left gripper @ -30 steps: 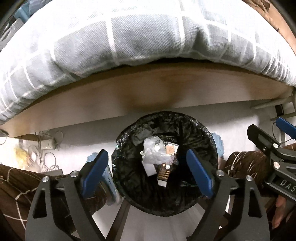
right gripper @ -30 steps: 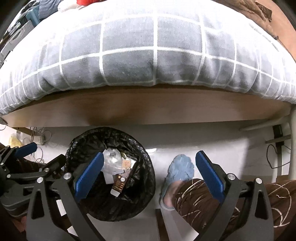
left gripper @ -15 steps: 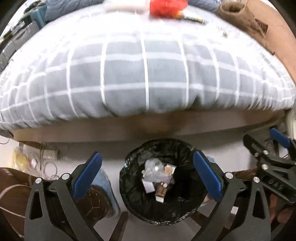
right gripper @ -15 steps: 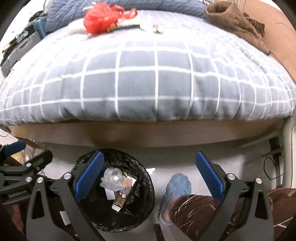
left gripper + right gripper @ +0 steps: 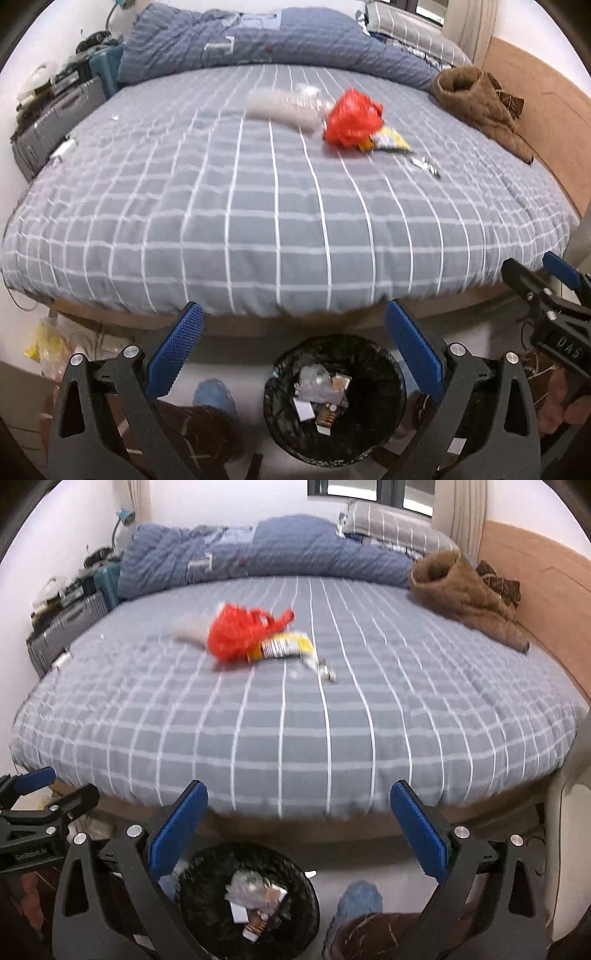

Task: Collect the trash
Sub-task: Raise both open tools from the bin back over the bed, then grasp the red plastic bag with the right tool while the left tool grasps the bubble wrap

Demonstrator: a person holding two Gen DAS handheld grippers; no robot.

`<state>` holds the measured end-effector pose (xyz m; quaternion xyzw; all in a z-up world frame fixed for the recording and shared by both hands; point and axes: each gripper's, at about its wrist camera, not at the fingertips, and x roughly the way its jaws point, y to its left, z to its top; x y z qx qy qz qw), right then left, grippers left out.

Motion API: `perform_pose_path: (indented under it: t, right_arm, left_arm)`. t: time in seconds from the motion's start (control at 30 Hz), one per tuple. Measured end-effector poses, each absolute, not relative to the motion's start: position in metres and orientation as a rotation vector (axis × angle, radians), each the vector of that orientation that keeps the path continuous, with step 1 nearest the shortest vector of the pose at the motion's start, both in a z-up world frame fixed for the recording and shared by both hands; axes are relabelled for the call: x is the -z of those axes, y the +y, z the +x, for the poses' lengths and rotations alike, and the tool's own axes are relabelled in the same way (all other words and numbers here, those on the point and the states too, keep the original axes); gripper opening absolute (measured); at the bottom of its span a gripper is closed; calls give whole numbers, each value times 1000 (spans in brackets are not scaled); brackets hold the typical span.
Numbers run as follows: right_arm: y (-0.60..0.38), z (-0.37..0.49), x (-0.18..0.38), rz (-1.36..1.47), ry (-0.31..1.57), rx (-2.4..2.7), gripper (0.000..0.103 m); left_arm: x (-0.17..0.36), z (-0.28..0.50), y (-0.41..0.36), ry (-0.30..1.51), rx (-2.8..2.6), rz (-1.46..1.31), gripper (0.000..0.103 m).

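A: Checking progress: bin (image 5: 334,398) on the floor at the foot of the bed (image 5: 258,229) already holds a few pieces: a crumpled clear wrapper, white scraps, a small brown pack. Partly done, I'd say.

B: What's left?

A: Cluster on the bed cover, well away from the bin: red plastic bag (image 5: 352,120), yellow snack wrapper (image 5: 284,646) touching it, clear plastic wrap (image 5: 284,107) just behind, small foil bit (image 5: 327,672) near the yellow one. Maybe 1 or 2 white specks toward the left edge, too blurred to call.

B: Grippers?

A: Left gripper (image 5: 291,350) spread wide, nothing between the pads. Right gripper (image 5: 299,834) also spread wide and empty. Neither touches anything.

B: So at least 4 pieces to go?

A: My estimate, yes. Brown jacket (image 5: 476,103) and blue duvet (image 5: 258,550) at the far side don't look like trash. Both tools hang above the bin, facing the bed; the red bag is probably the easiest next grab.
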<state>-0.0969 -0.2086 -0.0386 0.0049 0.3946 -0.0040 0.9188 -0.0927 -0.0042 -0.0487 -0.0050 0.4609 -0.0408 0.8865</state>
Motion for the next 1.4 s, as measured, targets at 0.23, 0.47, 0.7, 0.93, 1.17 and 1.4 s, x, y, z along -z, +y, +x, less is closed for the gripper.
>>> perform_pose_path:
  t: [0.23, 0.47, 0.7, 0.93, 1.17, 1.4]
  right_arm:
    - [-197, -68, 5, -12, 744, -18, 95]
    - [-185, -29, -13, -43, 710, -27, 95]
    - [-172, 15, -13, -36, 709, -64, 95]
    - [-152, 73, 3, -39, 735, -79, 95]
    - [-138, 135, 35, -11, 794, -100, 95]
    - [-130, 170, 77, -7, 874, -97, 83]
  left_arm:
    - [15, -64, 6, 902, 58, -29, 97]
    - [-7, -17, 12, 873, 27, -54, 97]
    - [-18, 32, 19, 852, 13, -90, 97]
    - [-11, 87, 30, 846, -12, -78, 97]
    - [5, 136, 42, 862, -29, -70, 97]
    - [37, 163, 48, 915, -37, -86, 97]
